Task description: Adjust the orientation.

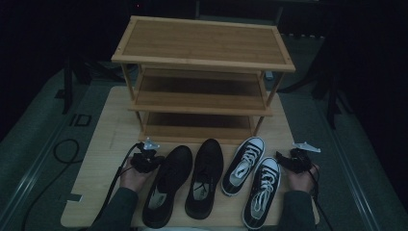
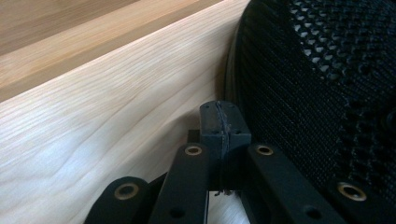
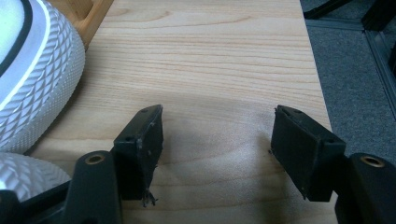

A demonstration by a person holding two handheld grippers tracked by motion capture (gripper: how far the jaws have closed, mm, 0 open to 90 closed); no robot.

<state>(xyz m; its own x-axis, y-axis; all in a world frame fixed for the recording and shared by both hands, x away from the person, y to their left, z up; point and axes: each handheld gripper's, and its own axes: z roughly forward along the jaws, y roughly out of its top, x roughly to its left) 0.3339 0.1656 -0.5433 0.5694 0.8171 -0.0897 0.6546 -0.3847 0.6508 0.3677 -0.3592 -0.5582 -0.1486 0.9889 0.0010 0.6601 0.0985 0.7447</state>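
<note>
lying beside left tool (image 2: 219, 122): black shoe (image 2: 317, 88)

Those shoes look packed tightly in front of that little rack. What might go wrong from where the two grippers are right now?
The left gripper is shut with nothing in it, right beside the black mesh shoe; it may push the shoe sideways into the other black shoe instead of gripping it.

The right gripper is open over bare table near the table's edge, next to the white-toed sneaker; a clumsy grab could knock the sneaker against its mate.

Dark sleeves (image 1: 118, 207), black brass-riveted tools (image 2: 219, 133)
</note>
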